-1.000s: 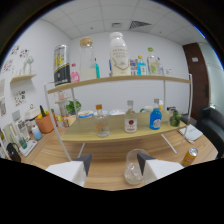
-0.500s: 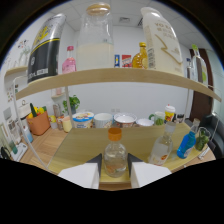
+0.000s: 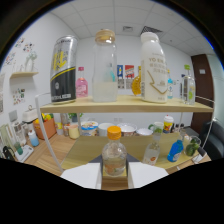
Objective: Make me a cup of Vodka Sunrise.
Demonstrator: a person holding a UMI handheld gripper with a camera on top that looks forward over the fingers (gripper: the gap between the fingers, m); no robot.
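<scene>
One orange-capped bottle (image 3: 113,154) sits clamped in the hand-held gripper (image 3: 114,172); three large containers line the shelf (image 3: 125,105).

Office room, drink-stocked shelf (image 3: 125,106)

The gripper (image 3: 114,176) shows only its two white fingers (image 3: 82,176); their lower parts are cut off by the black bottom of the frame. The small bottle (image 3: 113,156) between them has its base hidden. Labels on the shelf (image 3: 125,105) bottles are too blurred to read.
</scene>
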